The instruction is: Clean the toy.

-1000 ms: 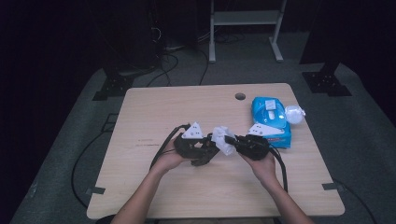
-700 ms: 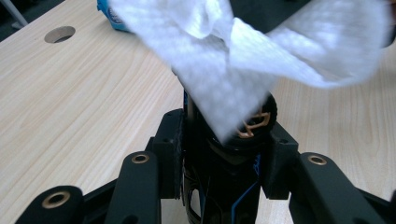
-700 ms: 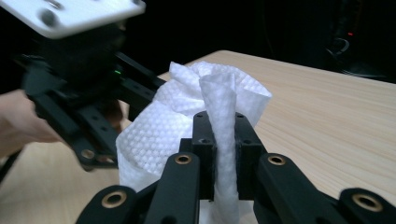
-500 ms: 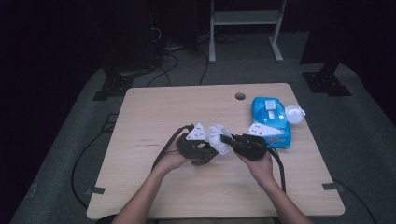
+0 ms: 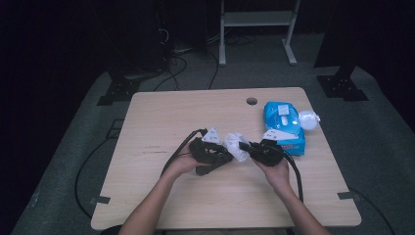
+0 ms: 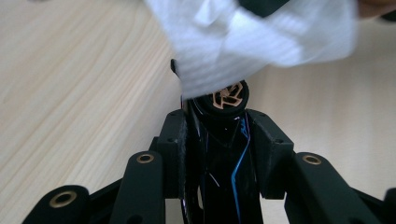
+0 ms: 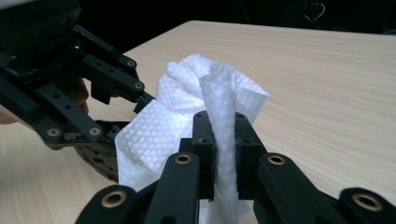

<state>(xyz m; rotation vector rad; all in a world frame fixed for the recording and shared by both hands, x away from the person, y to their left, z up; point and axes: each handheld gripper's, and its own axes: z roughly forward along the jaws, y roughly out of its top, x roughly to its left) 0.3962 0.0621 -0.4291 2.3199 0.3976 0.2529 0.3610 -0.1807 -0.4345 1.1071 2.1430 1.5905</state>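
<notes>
My left gripper (image 5: 221, 155) is shut on a glossy black object (image 6: 223, 158) whose round end bears an orange emblem (image 6: 228, 94); it stands upright between the jaws in the left gripper view. A white textured wipe (image 5: 236, 145) lies over that object's far end (image 6: 261, 42). My right gripper (image 5: 248, 147) is shut on a fold of the same wipe (image 7: 187, 93), which sticks up between its jaws (image 7: 219, 126). The two grippers meet tip to tip over the middle of the wooden table (image 5: 161, 117), and the left gripper (image 7: 70, 93) looms close at the left of the right gripper view.
A blue pack of wipes (image 5: 283, 125) lies at the table's right side, just behind the right hand, with a crumpled white ball (image 5: 308, 118) beside it. There is a cable hole (image 5: 251, 101) at the back. Cables trail from both grippers toward the front edge.
Both hands have drifted slightly to the right, still held together. The wipe stays pressed against the black object, shifting a little over it.
</notes>
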